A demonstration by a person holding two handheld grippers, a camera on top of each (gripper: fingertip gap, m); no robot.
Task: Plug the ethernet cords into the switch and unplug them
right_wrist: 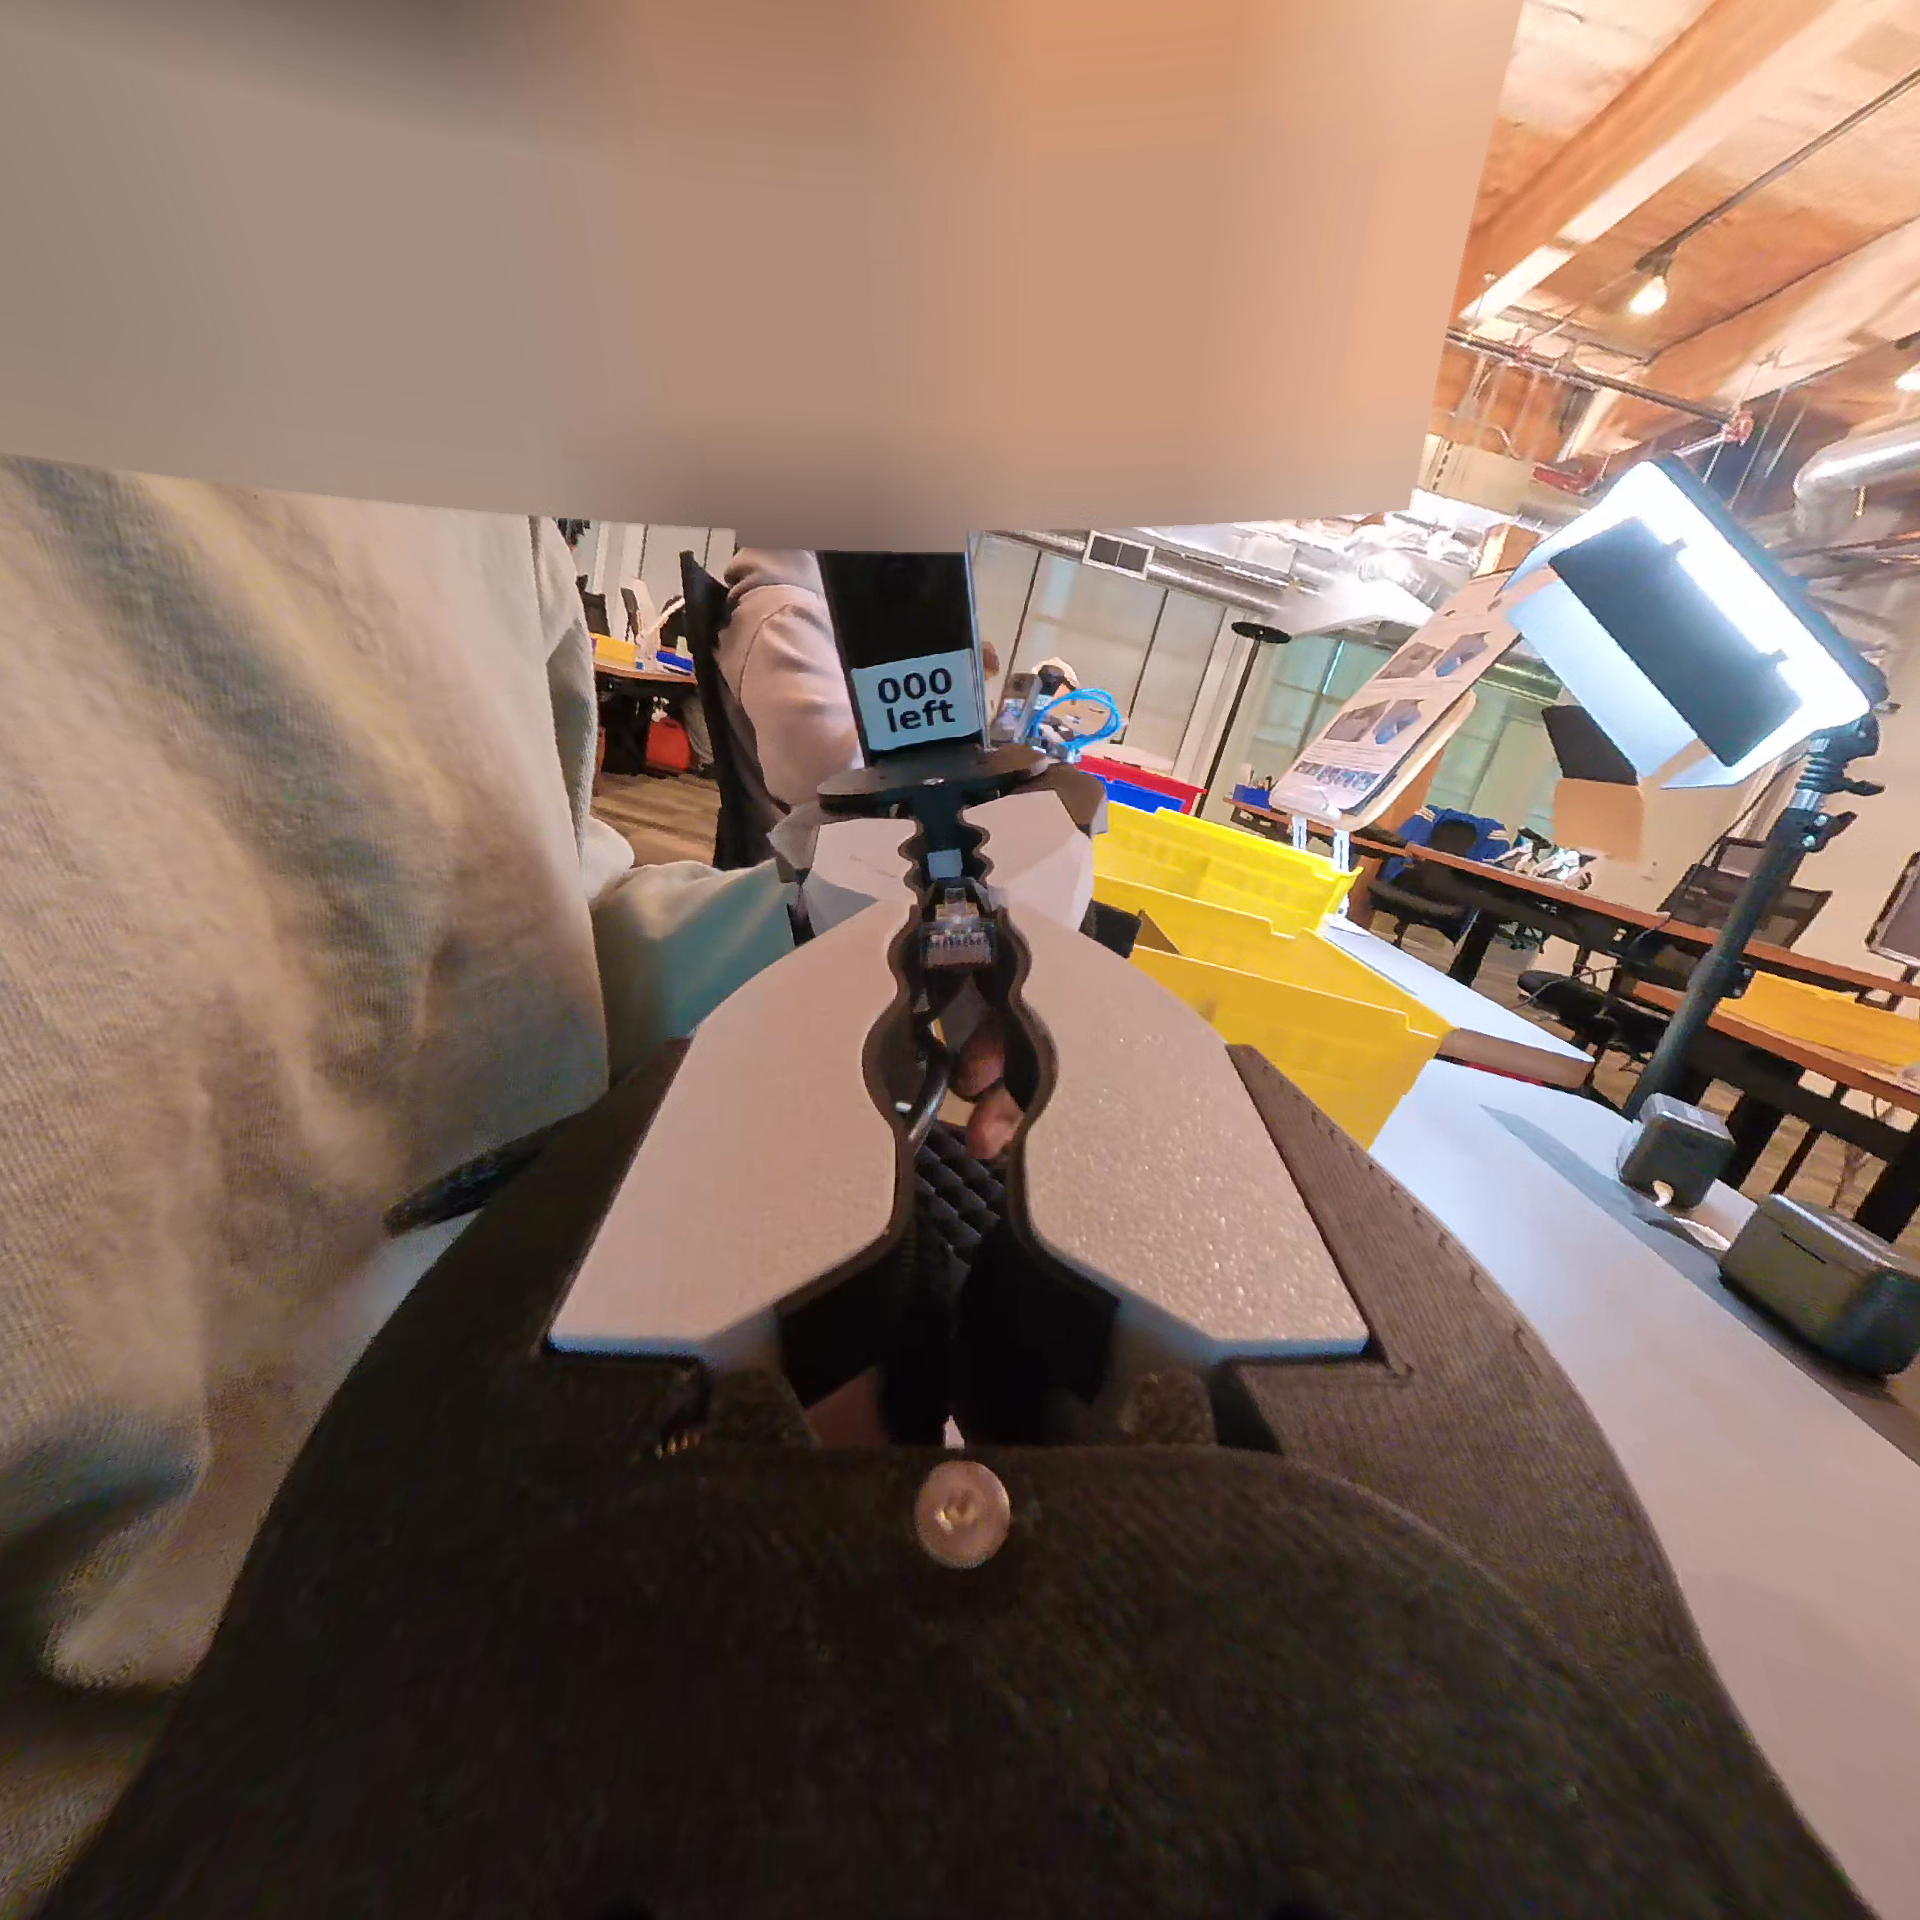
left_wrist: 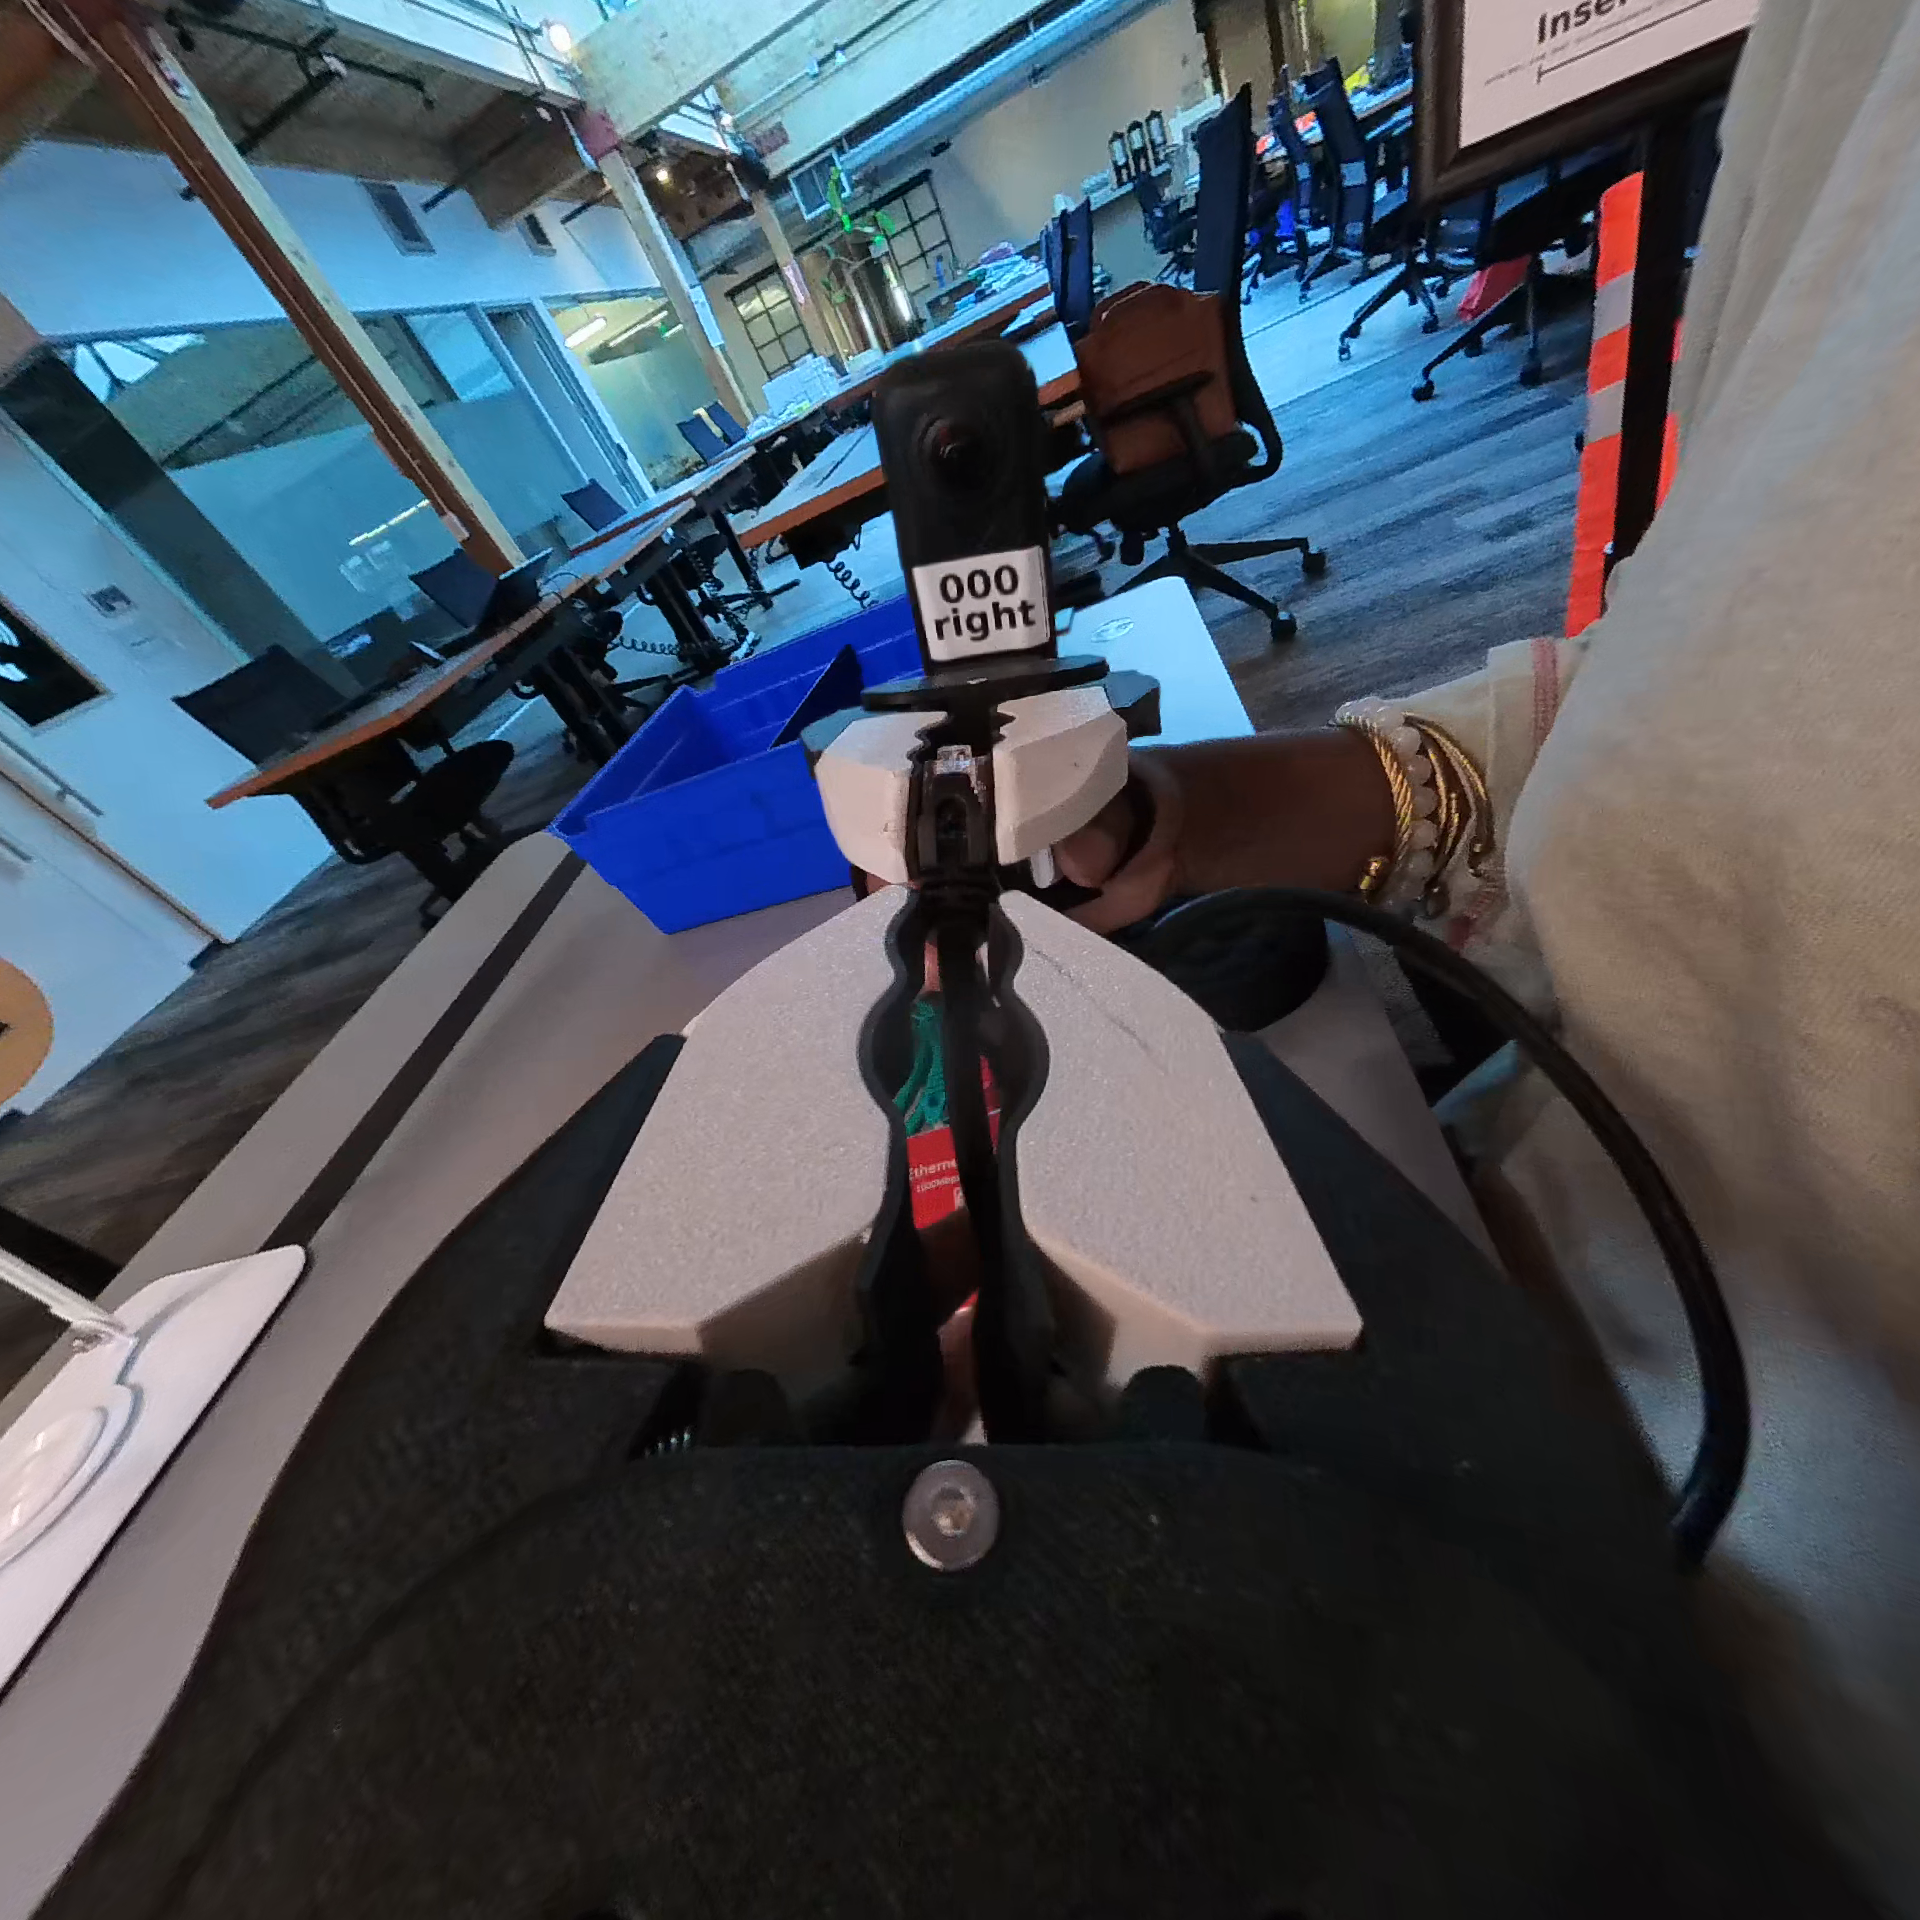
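My left gripper [left_wrist: 951,914] is shut on a black ethernet cord [left_wrist: 971,1143] that runs down between its fingers. The cord's clear plug [left_wrist: 951,774] sticks out past the tips into the facing right gripper [left_wrist: 951,748], which is closed around it. In the right wrist view my right gripper [right_wrist: 951,914] pinches the plug [right_wrist: 951,935] at its tips, contacts towards the camera. The left gripper [right_wrist: 940,831] faces it just beyond. The rest of the cord [left_wrist: 1662,1195] loops off to the right. I see no switch in either view.
A blue bin [left_wrist: 717,790] stands on the grey table [left_wrist: 312,1195] behind the grippers. Yellow bins [right_wrist: 1247,935], a light panel on a stand [right_wrist: 1683,644] and small grey boxes [right_wrist: 1829,1288] are to the right. The person's torso [left_wrist: 1714,727] is close by. Only a small space, under 4 cm, lies between the two pairs of fingers.
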